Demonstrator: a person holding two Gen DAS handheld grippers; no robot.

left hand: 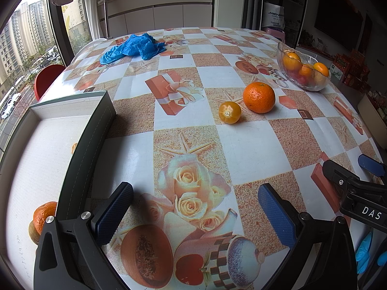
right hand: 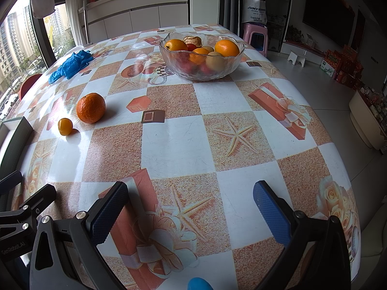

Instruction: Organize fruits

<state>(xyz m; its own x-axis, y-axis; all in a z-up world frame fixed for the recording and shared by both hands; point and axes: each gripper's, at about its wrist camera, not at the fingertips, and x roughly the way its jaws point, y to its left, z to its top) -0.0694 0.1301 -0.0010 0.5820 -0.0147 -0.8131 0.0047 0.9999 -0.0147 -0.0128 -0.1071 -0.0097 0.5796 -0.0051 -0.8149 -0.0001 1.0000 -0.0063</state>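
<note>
A large orange (left hand: 258, 97) and a small yellow-orange fruit (left hand: 229, 112) lie side by side on the patterned table; they also show in the right wrist view, the orange (right hand: 91, 108) and the small fruit (right hand: 65, 126). A glass bowl (right hand: 169, 56) holds several fruits at the far side; it shows too in the left wrist view (left hand: 312, 85). A shallow box (left hand: 94, 130) at the left holds an orange (left hand: 43, 215) and a brownish fruit (left hand: 32, 233). My left gripper (left hand: 196, 211) is open and empty above the table. My right gripper (right hand: 191, 210) is open and empty.
A crumpled blue glove (left hand: 135, 48) lies at the far left of the table. A red chair (left hand: 47, 78) stands beyond the table's left edge. A pink stool (right hand: 256, 37) and stacked boxes (right hand: 343, 66) stand on the floor to the right.
</note>
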